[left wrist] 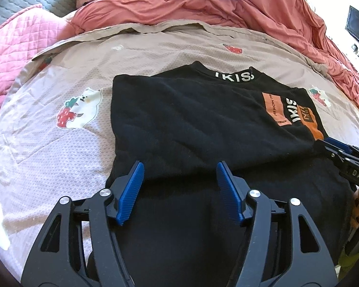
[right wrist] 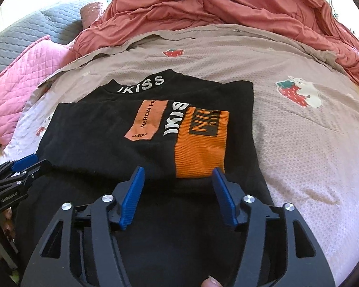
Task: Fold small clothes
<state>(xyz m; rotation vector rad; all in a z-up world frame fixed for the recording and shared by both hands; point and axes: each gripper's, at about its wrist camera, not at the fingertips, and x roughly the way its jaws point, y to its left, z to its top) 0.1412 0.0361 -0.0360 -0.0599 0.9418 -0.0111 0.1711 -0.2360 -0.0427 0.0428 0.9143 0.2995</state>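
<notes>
A small black top (left wrist: 191, 124) with white "IKISS" lettering on the collar and orange patches lies on the bed, its sleeves folded across the chest. It also shows in the right wrist view (right wrist: 103, 141), with the orange cuff (right wrist: 201, 146) on top. My left gripper (left wrist: 180, 169) is open, low over the folded sleeve's near edge at the left. My right gripper (right wrist: 178, 174) is open over the same edge by the orange cuff. Each gripper appears at the side of the other's view, the right gripper (left wrist: 342, 150) and the left gripper (right wrist: 24, 162).
The top rests on a beige sheet (left wrist: 59, 155) printed with bears and strawberries. A crumpled red duvet (right wrist: 227, 4) lies behind. A pink quilted blanket (left wrist: 16, 43) and a grey one (right wrist: 24, 33) lie at the far left.
</notes>
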